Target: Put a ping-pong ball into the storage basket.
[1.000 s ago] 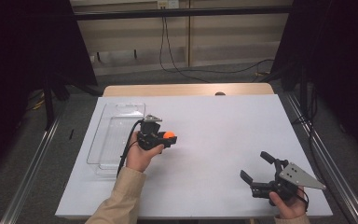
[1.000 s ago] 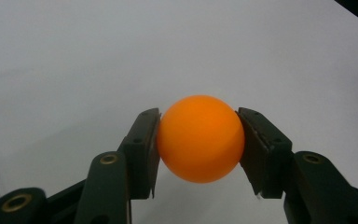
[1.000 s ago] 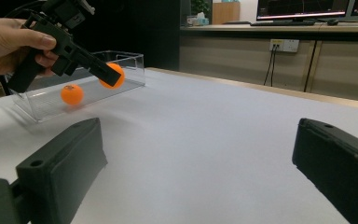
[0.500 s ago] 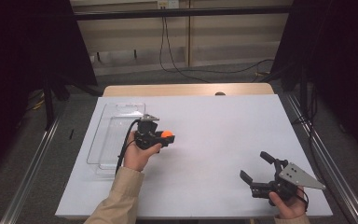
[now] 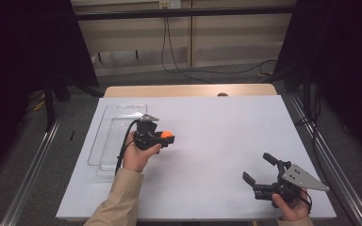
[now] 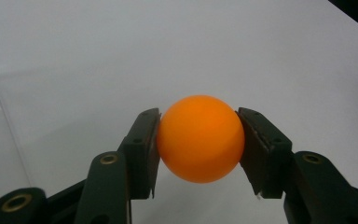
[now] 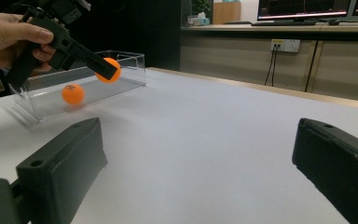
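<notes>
1. The left gripper [image 5: 162, 140] is clamped on an orange ball [image 6: 200, 138]: its 2 black pads press the ball from either side at its widest line, so the ball sits centred and cannot roll out.
2. It holds the ball clear above the table, just beside the clear plastic tray [image 5: 104, 141], which suggests the ball is either bound for the tray or fresh from it; I cannot tell which.
3. In the right gripper view a second orange ball [image 7: 72, 93] lies inside the tray, behind its transparent wall.
4. The right gripper [image 5: 259, 176] rests low near the table's near right corner, jaws spread wide with nothing between them, well apart from the tray, probably waiting.
5. The table [image 5: 226, 136] is covered in a plain white sheet over a wooden top.
6. Around it stand dark curtains [image 5: 344, 61]; beyond are wood-panelled walls, trailing cables and a wall socket [image 7: 283, 45].
</notes>
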{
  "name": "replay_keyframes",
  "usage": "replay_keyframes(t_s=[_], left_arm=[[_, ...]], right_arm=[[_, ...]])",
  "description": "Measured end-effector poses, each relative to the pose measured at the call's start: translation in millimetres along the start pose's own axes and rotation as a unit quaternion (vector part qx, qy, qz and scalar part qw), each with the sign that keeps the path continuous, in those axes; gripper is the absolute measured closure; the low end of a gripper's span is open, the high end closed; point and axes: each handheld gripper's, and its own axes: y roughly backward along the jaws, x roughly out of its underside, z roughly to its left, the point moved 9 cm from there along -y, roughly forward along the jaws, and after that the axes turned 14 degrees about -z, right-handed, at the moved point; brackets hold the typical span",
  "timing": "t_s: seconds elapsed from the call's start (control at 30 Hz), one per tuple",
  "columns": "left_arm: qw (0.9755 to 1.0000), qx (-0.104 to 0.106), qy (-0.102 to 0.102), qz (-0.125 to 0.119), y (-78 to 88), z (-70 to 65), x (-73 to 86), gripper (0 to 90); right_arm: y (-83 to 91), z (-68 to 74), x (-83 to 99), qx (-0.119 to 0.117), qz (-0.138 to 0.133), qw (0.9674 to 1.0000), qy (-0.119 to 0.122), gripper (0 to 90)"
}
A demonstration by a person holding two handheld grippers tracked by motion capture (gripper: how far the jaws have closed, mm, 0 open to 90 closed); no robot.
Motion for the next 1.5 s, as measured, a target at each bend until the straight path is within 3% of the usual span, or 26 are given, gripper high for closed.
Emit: replay_keyframes(t_s=[1.5], left_arm=[[0.9999, -0.004, 0.012, -0.003, 15.3, 12.2, -7.3, 50.9]], right_arm=[[-0.3, 0.6, 0.3, 0.000, 0.001, 1.0000, -0.001, 1.7]])
